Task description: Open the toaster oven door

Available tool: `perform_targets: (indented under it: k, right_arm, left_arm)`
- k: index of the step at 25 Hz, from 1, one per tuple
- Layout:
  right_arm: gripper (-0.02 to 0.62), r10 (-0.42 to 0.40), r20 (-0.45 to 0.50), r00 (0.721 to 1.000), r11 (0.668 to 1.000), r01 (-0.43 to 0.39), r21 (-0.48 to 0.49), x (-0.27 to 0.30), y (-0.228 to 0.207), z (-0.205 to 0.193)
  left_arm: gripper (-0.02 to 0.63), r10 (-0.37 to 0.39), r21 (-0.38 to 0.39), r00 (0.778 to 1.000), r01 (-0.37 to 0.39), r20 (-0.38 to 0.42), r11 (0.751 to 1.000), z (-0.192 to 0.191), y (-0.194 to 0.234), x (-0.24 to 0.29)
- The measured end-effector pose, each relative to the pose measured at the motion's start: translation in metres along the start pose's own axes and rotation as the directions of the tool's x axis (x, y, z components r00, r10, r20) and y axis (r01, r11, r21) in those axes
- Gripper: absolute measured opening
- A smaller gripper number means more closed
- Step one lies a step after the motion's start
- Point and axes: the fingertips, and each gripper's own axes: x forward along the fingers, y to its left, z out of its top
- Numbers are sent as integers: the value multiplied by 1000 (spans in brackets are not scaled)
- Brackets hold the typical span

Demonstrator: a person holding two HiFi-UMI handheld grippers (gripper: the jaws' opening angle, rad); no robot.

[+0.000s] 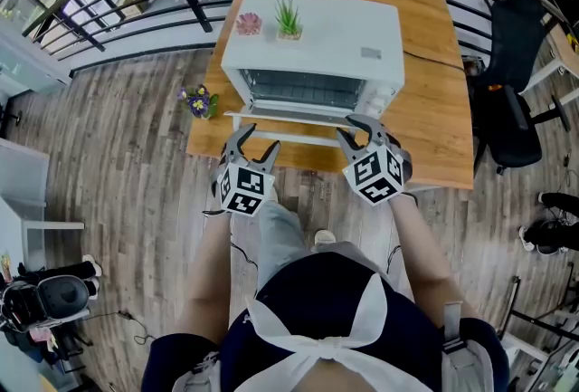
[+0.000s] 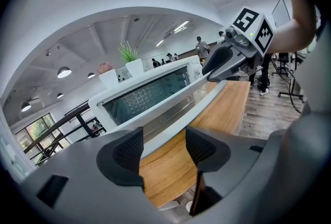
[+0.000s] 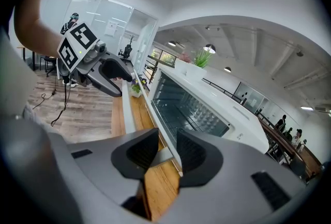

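Oven [image 1: 317, 28] is what we face: white, set on a wooden table [image 1: 434, 64], the biggest thing before us, with plank floor [image 1: 118, 182] around it and a black chair [image 1: 507, 109] off the table's right end. Its door [image 1: 294, 128] hangs out and down toward us, so we look onto the rack [image 1: 303, 90] inside. Along the door's free edge runs the handle [image 3: 126, 108], a pale bar, and our 2 grippers sit at its 2 ends. Our right gripper [image 1: 360, 129] is pinching the handle's right end, the bar filling the narrow gap between its pads. Our left gripper [image 1: 256, 141] has its jaws spread with the bar's left end lying between them; bare wood shows between the bar and 1 pad, so nothing is clamped there. On the oven's top, toward its far left corner, stand 2 small things: a green plant [image 1: 288, 19] and a pink plant [image 1: 248, 23]. A pot of purple flowers [image 1: 199, 100] stands on the table just left of the oven
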Motion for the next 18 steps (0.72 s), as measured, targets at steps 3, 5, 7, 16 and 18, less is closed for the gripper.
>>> perform_targets:
  k: [3,5,7,16,18]
  right_arm:
    - [115,-5,-1,1000,1000,5,1,0,2,-1]
    - [115,-7,-3,1000,1000,7,2,1,3,-2]
    - [115,-6,-5,1000,1000,6,3,1,4,-2]
    - [114,-1,-14,1000,1000,1,7,0,9,-6]
    - [112,1,-17,1000,1000,-1,7,-1,11,-7]
  left_arm:
    - [258,-6,-1,1000,6,2,1000,-2,-1,-1]
    - [258,-11,-4,1000,11,3,1000,-3,-1,-1]
    - [258,-15,-7,1000,15,4,1000,-4,-2,-1]
    - [258,-24,-10,1000,24,0,1000,-9,-5,-2]
    - [258,-26,-11,1000,26,1,1000,-10,-7,-2]
